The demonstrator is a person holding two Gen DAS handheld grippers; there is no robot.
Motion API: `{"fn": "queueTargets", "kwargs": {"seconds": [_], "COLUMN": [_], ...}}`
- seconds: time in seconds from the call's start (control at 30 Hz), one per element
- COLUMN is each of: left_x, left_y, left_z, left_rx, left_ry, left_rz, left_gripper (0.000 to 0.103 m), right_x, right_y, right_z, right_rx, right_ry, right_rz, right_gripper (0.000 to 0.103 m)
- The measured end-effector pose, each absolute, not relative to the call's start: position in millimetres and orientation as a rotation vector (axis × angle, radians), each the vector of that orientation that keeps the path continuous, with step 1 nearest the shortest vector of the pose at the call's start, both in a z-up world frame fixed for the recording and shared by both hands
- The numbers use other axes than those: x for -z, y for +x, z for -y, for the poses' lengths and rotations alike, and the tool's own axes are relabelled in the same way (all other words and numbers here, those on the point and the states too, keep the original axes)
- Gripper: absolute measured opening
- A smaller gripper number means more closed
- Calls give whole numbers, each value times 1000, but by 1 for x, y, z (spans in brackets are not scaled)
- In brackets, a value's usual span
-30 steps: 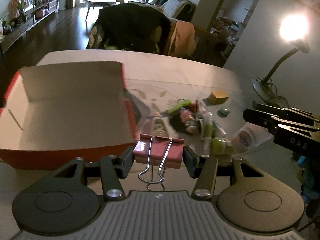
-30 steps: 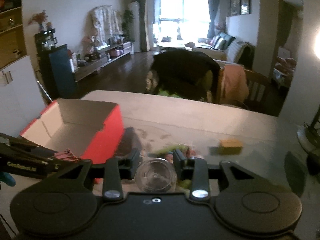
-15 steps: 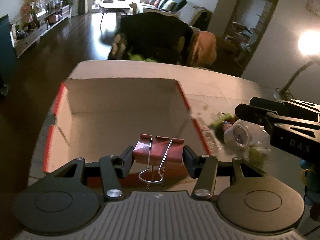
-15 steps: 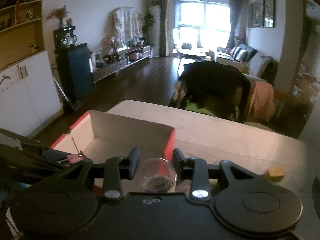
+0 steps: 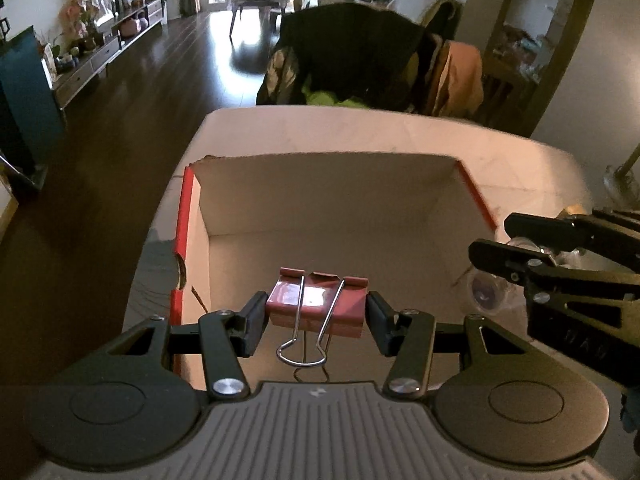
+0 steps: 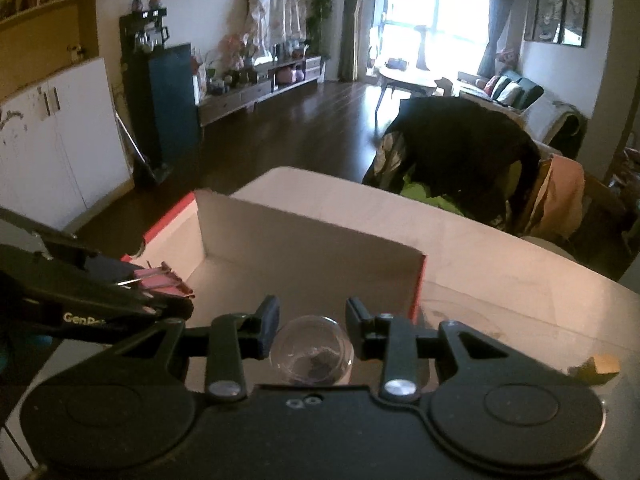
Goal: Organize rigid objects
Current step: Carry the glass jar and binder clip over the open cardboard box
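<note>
Two things ride in my fingers above the open cardboard box on the counter: my left gripper is clamped on a red binder clip, my right gripper is closed on a clear round capsule (something dark sits inside). To drop them well, I'd lower each close to the box floor, keep the two grippers apart, then release one at a time.
</note>
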State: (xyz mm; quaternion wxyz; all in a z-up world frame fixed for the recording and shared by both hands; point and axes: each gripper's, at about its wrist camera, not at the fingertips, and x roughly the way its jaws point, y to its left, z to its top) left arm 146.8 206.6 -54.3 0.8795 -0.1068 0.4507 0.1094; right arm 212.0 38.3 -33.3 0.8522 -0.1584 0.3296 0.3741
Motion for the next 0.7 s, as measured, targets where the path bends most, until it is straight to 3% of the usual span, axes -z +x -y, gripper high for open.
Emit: {"fn": "queueTargets", "kwargs": {"seconds": [0.7], "left_x": [119], "left_y": [183], "left_z": [-221], "left_rx": [-189], "left_ry": [-165], "left_rz": [-1101], "left_gripper": [52], "right_x": [89], "right_y": [222], "right_z": [-73], "right_rx": [-782], "right_ry": [-472], "right_rz": [-794], "right_gripper": [34]}}
